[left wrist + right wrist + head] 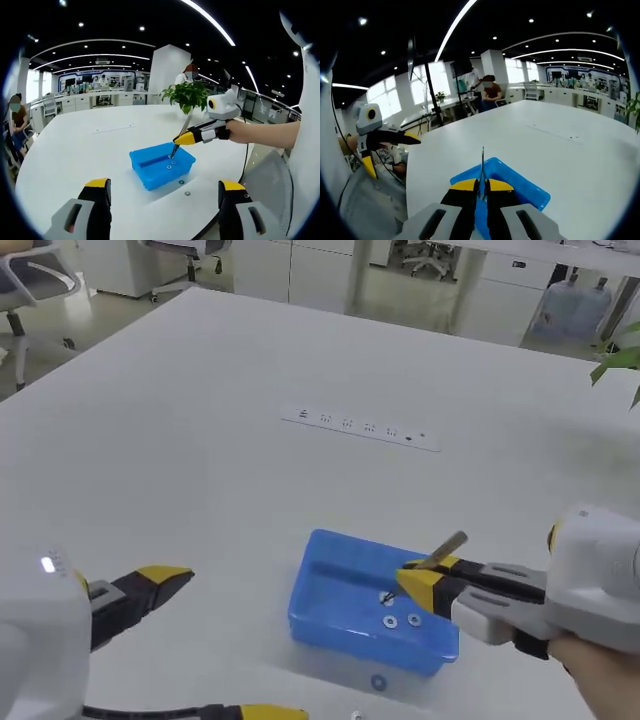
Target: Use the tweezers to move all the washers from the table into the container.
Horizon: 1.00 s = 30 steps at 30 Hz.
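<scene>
Tweezers are clamped between the closed jaws of the right claw, slanting down so their tips hang inside the blue container, which stands near the near edge of the worktop. The left claw hovers off to the near left with its jaws wide apart and nothing in them. A few washers lie on the container floor. Whether the one at the tweezer tips is pinched or already lying there is too small to tell. One loose washer sits on the worktop between the container and the near edge. That is the likely trouble: it is thin and flat on a smooth, hard top, so tips coming in at a slant may skate it away instead of catching it, and a shove toward the near edge could send it off. The tweezers could also twist in the claw if pressed down hard. The worktop is broad, white and matte, with a socket strip set into its middle. The room is an open office with long ceiling light strips, chairs, a leafy plant and people at desks beyond.
</scene>
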Tool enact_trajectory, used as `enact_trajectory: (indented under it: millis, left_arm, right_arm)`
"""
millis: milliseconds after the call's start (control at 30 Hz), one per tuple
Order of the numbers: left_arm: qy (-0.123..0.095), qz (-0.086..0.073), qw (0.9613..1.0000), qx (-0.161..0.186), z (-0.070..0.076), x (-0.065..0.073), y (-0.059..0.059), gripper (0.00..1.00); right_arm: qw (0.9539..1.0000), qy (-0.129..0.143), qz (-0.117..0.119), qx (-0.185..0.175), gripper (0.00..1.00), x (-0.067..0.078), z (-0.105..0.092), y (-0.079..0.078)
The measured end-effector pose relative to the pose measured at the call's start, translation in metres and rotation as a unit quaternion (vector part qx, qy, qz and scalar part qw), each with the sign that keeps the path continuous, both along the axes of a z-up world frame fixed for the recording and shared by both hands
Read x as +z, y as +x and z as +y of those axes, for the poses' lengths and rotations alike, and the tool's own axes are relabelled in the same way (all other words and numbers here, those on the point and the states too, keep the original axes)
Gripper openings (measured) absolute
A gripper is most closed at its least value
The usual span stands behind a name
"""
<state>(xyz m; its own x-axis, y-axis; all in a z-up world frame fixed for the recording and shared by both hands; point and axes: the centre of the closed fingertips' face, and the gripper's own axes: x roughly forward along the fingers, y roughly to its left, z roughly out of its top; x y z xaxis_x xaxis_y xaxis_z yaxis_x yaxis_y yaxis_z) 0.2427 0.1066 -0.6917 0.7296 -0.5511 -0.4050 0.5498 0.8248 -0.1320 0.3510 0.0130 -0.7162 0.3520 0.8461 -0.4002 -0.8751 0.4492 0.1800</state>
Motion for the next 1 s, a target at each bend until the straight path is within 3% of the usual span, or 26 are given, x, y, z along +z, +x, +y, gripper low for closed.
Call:
enact_trajectory:
  millis: [1000]
  left_arm:
    - [0.004,0.0,1.0,0.001,0.002,0.0,-0.001,0.9]
  right_arm:
    - [0.9981,-0.044,0.044,-0.005,0.03,-0.044,0.006,0.016]
